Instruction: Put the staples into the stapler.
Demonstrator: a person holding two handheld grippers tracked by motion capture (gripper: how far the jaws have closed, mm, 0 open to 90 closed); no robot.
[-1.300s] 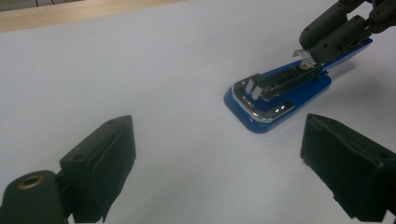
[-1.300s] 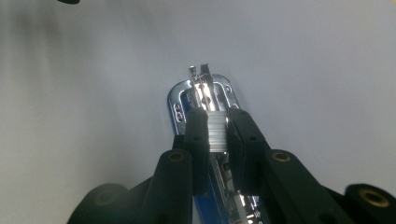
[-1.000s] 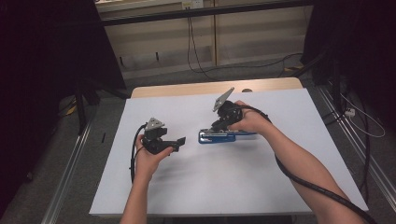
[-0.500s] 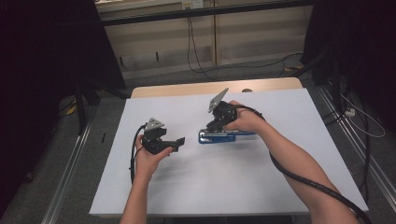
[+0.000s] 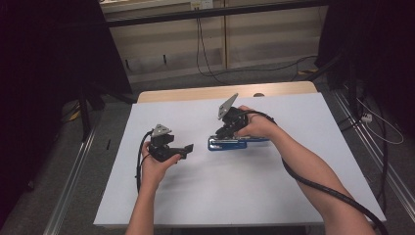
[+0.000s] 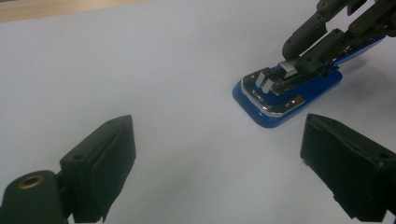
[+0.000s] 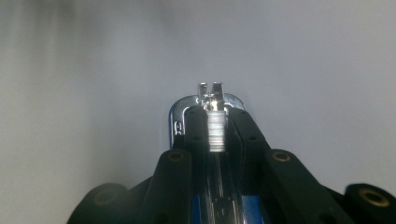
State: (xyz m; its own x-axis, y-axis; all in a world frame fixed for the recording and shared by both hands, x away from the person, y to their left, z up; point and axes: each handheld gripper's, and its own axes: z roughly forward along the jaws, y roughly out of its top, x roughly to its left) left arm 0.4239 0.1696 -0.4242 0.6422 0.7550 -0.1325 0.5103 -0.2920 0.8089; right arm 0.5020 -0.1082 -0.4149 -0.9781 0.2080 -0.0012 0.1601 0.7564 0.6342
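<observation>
A blue stapler [image 5: 234, 144] with a chrome front [image 6: 273, 106] lies flat on the white table top [image 5: 235, 196], its nose pointing left in the high view. My right gripper [image 5: 223, 133] comes down on it from the right, and its black jaws are shut on the stapler's metal upper arm [image 7: 211, 103] just behind the nose. In the left gripper view the right gripper [image 6: 308, 53] pinches that arm from both sides. My left gripper [image 5: 188, 148] hovers to the stapler's left, open, nothing between its pads [image 6: 109, 151].
The white sheet covers most of the table, with a strip of bare wood [image 5: 195, 93] along the far edge. Cables [image 5: 318, 183] trail from both grippers. Dark floor and metal rails [image 5: 73, 191] flank the table.
My right hand has shifted a little to the left over the stapler, still gripping it. The left hand and its gripper have stayed put.
</observation>
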